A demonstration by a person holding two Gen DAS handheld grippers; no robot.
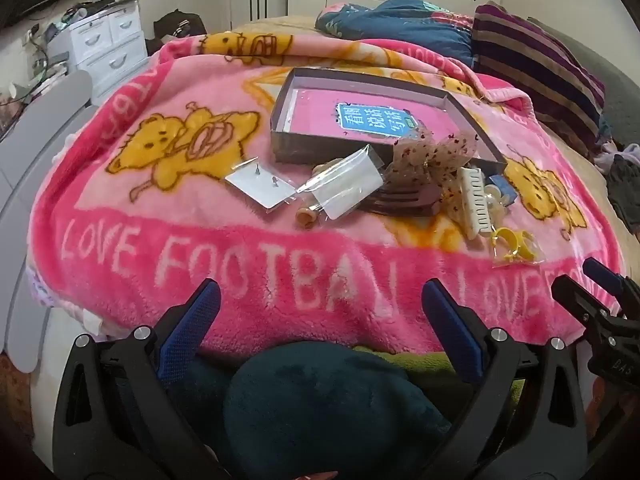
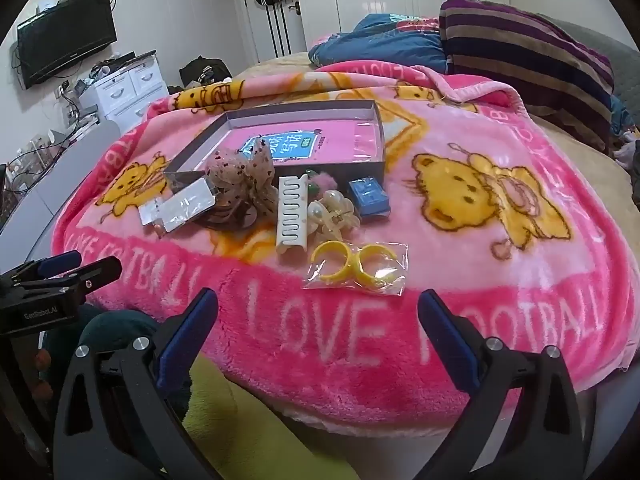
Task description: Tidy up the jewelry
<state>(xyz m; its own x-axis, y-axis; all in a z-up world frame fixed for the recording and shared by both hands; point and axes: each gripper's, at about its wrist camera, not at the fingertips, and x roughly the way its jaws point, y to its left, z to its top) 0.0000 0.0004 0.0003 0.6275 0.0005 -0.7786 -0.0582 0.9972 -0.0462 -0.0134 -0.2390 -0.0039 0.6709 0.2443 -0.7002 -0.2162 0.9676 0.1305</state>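
Observation:
A shallow grey box (image 1: 304, 148) (image 2: 344, 169) with a pink floor and a blue label lies open on the pink blanket. In front of it is a pile of pieces: an earring card in a clear bag (image 1: 258, 188), a second clear bag (image 1: 344, 186) (image 2: 188, 204), a lace bow (image 1: 432, 156) (image 2: 244, 178), a white comb clip (image 1: 476, 204) (image 2: 292, 216), a pearl flower clip (image 2: 334, 212), a small blue box (image 2: 370, 196) and bagged yellow rings (image 1: 514, 246) (image 2: 356, 266). My left gripper (image 1: 322, 292) (image 2: 94, 263) and right gripper (image 2: 318, 298) (image 1: 576, 276) hover open and empty at the blanket's near edge.
The pink "LOVE FOOTBALL" bear blanket (image 2: 480, 288) covers a bed. A striped pillow (image 2: 520, 56) and a blue quilt (image 2: 384, 48) lie at the back right. White drawers (image 2: 124, 88) and a wall television (image 2: 66, 36) stand to the left. Dark green plush fabric (image 1: 320, 400) lies under the grippers.

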